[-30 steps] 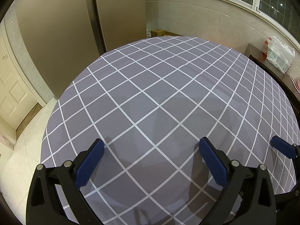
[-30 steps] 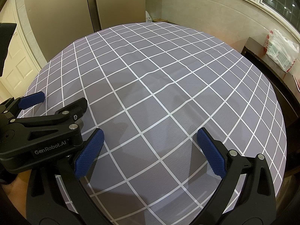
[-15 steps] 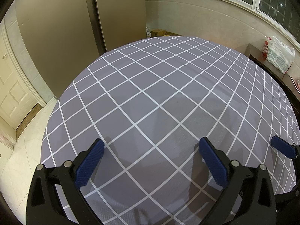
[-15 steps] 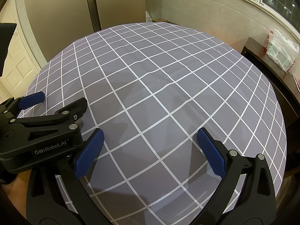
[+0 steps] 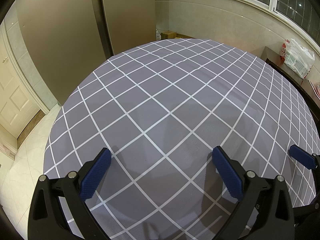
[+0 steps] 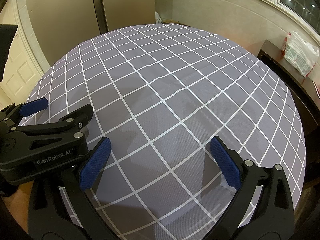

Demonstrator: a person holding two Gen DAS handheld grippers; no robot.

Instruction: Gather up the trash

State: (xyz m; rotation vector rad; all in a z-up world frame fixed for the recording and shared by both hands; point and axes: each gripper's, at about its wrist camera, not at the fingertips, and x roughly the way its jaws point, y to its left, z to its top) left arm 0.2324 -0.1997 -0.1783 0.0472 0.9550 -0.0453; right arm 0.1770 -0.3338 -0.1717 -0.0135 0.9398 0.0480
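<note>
A round table under a grey cloth with a white grid (image 5: 160, 90) fills both views (image 6: 160, 70). No loose item shows on the cloth. My left gripper (image 5: 161, 154) hovers open over the near part of the table, with nothing between its blue pads. My right gripper (image 6: 160, 142) is open too, and it holds nothing. The left gripper (image 6: 62, 108) shows at the left edge of the right wrist view, beside the right one. One blue fingertip (image 5: 300, 157) of the right gripper pokes in at the right of the left wrist view.
A white plastic bag with red print (image 5: 298, 60) lies on a dark sideboard (image 6: 280, 64) right of the table. Tall brown cabinet doors (image 5: 80, 30) stand behind it, with small boxes (image 5: 168, 34) on the floor. A cream door (image 5: 12, 100) is at far left.
</note>
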